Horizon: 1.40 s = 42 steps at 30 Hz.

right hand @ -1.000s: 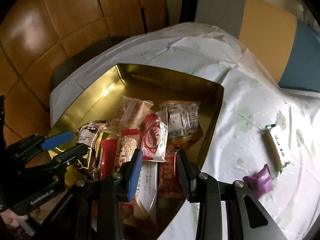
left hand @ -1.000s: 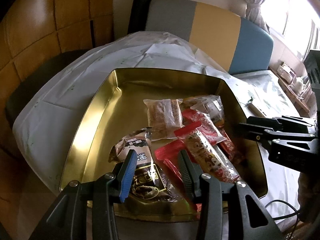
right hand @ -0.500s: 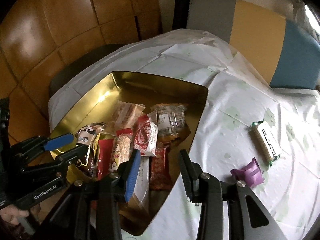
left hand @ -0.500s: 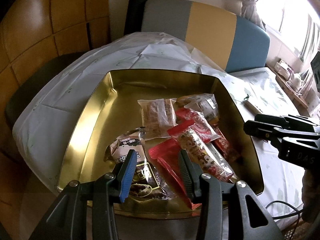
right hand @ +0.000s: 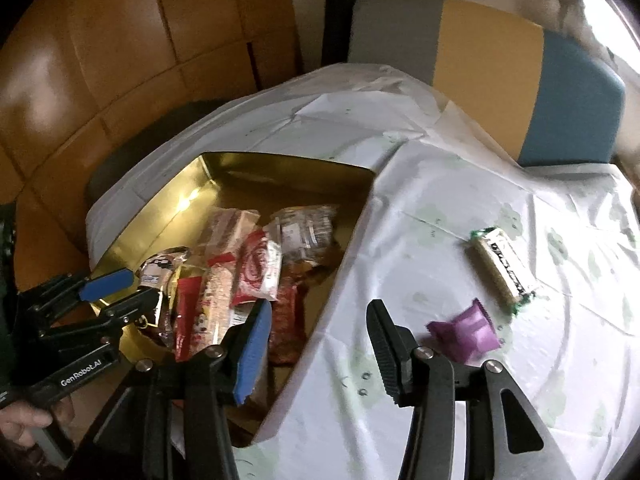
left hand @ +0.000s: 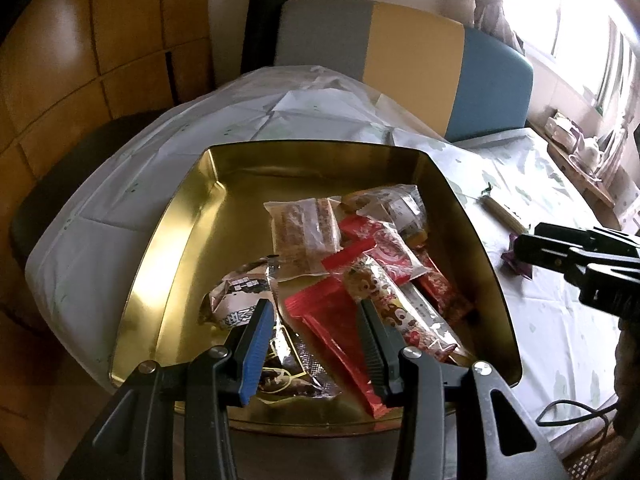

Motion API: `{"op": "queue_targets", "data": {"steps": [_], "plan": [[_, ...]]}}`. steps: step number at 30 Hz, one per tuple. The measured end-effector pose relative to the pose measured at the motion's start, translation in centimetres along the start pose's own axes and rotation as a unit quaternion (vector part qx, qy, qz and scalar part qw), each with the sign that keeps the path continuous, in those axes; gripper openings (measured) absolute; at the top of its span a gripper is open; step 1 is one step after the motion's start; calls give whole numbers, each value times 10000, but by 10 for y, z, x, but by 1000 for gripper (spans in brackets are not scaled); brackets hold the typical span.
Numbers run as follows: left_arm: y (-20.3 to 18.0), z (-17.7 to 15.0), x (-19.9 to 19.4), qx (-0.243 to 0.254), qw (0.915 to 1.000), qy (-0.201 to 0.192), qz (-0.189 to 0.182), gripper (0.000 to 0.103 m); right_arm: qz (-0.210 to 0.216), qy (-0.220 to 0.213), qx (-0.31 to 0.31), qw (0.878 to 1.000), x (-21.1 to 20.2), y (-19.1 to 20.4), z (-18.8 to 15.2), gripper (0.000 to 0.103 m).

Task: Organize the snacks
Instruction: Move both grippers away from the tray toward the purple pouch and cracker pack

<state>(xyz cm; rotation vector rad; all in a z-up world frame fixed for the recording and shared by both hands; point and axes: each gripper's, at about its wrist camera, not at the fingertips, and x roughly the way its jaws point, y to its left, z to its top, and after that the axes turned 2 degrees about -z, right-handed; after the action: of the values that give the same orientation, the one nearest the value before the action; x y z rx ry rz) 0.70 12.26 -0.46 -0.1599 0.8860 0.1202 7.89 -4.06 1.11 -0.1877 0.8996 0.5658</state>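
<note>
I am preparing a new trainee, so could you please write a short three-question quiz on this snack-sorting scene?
1. True or false: the small purple wrapped snack lies inside the gold metal tin.
2. How many snacks lie on the white tablecloth outside the tin?
3. Is anything between the jaws of the right gripper? A) a red packet B) nothing C) the white bar with green ends

Key: 1 false; 2 two; 3 B, its jaws are opening and empty.

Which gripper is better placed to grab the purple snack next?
Right. The right gripper, jaws opening and empty, hangs beside the purple snack on the tablecloth; the left gripper sits over the tin.
</note>
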Motion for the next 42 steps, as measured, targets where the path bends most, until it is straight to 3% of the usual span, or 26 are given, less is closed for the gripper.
{"op": "queue_targets", "data": {"steps": [3,7,11,20,27,34,37,42], "plan": [[-3,0,0,43,10000,6,-7,44,-62,1,76,10000,-2,-8,-2,51],[-6,0,-1,90,10000,-8,7,44,-165,23,186,9997,-7,-22,-8,63],[-9,1,-2,148,9999,-31,26,44,-314,51,278,9991,-13,-39,-13,66],[-19,2,-7,383,9992,-124,78,44,-1089,259,458,9927,-33,-110,-38,75],[-35,4,-7,635,9978,-141,87,44,-1952,400,1027,9746,-51,-192,-62,78],[-59,7,-8,1006,9947,-164,91,44,-2248,541,2551,9389,-57,-264,-93,79],[-69,8,-6,1155,9932,-143,71,44,-2291,619,2715,9327,-56,-271,-96,80],[-93,9,-6,1476,9889,-164,-17,46,-2295,550,2591,9366,-57,-266,-92,87]]}}
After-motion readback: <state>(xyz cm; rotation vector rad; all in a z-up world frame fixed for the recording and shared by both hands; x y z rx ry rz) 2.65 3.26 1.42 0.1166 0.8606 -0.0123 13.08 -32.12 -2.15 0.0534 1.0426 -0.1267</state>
